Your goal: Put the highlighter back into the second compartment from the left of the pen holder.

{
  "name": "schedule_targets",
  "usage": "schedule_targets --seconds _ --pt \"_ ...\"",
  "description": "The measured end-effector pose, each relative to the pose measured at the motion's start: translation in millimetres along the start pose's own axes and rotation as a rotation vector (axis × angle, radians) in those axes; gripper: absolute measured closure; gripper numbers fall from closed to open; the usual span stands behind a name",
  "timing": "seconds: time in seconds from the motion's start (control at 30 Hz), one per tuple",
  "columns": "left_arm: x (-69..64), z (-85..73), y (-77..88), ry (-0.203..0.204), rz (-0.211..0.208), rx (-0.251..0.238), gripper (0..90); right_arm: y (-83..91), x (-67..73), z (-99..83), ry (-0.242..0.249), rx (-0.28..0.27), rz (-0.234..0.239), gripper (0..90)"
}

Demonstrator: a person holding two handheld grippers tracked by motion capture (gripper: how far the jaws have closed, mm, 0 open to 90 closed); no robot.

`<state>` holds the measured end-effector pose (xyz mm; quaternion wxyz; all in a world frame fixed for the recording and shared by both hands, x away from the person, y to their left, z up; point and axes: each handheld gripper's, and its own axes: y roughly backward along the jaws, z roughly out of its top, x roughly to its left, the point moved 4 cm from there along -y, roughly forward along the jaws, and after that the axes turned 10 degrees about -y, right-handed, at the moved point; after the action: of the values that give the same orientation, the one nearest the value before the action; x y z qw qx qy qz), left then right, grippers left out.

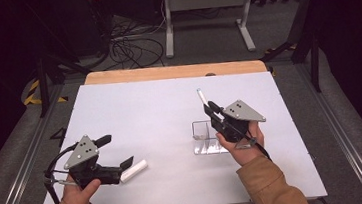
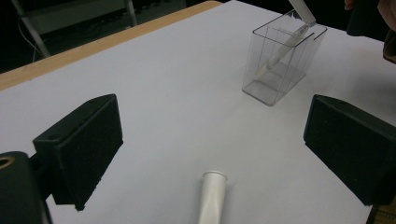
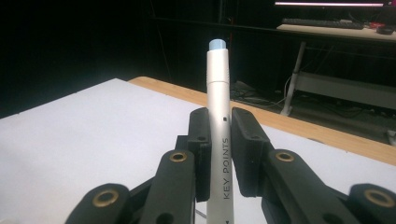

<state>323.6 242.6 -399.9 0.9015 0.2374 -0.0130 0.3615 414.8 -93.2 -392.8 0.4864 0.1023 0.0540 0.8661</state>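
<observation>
A white marker pen (image 3: 218,93) with a pale blue end and "KEY POINTS" lettering stands upright in my right gripper (image 3: 219,126), which is shut on its barrel. From above, the pen (image 1: 201,98) tilts away over a clear plastic box (image 1: 207,138). My right gripper (image 1: 212,110) is just above that box. In the left gripper view the pen's lower end (image 2: 275,56) appears to reach into the box (image 2: 261,91). A white cap (image 1: 134,170) lies on the table beside my left gripper (image 1: 115,151). The cap (image 2: 212,196) lies low between the jaws of the open left gripper (image 2: 215,140), touching neither.
The white tabletop (image 1: 149,110) has a wooden strip (image 1: 176,72) along its far edge. Beyond it on the floor are a white desk frame (image 1: 204,2) and loose cables (image 1: 133,46). Dark stands flank the table on both sides.
</observation>
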Motion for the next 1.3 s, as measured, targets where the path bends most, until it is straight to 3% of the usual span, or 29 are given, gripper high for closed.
schedule_targets --seconds 0.63,0.7,0.77,0.93,1.03,1.3 --pt "-0.3 -0.4 -0.5 0.0 0.003 0.0 5.5 -3.0 -0.7 -16.6 -0.007 0.036 -0.01 78.7" --pt "-0.3 -0.5 -0.4 -0.001 0.003 0.001 5.5 -2.2 -1.7 -16.3 -0.011 0.036 -0.004 72.1" --pt "-0.4 -0.6 -0.1 0.001 0.002 0.001 5.5 -0.6 -3.4 -13.8 0.021 0.019 -0.006 65.7" --pt "-0.1 -1.3 -0.2 0.008 -0.003 0.006 5.2 9.1 -5.3 -8.6 0.006 0.011 0.007 60.1" --pt "-0.4 -1.1 0.4 0.011 -0.007 0.007 4.6 12.1 -5.1 -6.9 0.029 0.013 0.025 54.0" --pt "-1.5 -2.3 -0.5 -0.017 0.016 0.045 6.0 22.4 -4.9 0.8 0.042 0.017 0.073 45.3"
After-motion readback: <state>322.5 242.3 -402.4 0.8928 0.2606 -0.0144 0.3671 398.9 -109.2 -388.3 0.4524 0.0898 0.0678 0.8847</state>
